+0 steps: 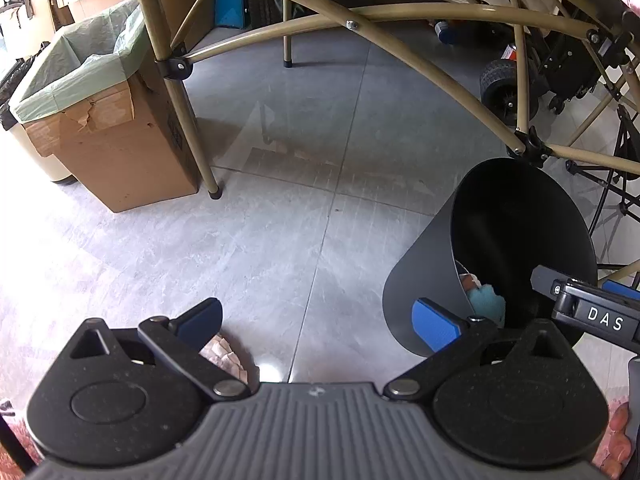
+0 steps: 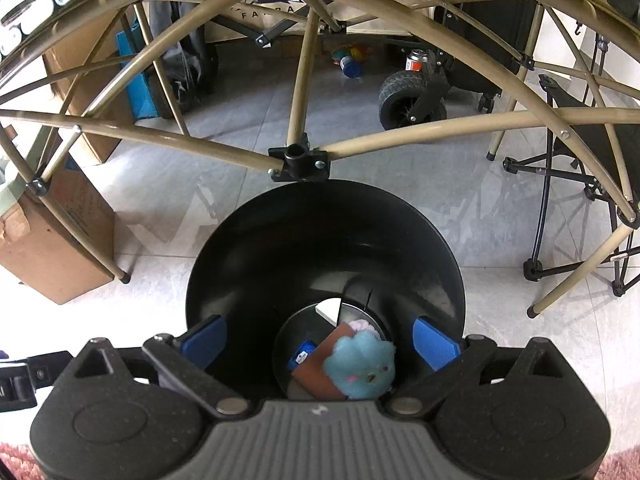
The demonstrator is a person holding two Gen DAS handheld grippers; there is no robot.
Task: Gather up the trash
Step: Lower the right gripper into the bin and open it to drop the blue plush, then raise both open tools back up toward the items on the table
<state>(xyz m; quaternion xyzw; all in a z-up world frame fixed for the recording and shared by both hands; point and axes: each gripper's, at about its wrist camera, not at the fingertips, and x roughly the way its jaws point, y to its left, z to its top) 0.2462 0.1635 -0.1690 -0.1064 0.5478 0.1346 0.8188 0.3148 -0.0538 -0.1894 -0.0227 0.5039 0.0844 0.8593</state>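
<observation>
Over the black bin's rim (image 2: 208, 256), right tongs (image 2: 320, 344) gape empty; left tongs (image 1: 316, 320) likewise.

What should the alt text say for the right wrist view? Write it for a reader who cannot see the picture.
The right gripper, jaws wide open and empty, hangs over a black waste bin on a grey tiled floor. In the bin lie a fluffy blue toy, a brown card and a small blue packet. Behind it stand tan folding table legs and a cardboard box.
</observation>
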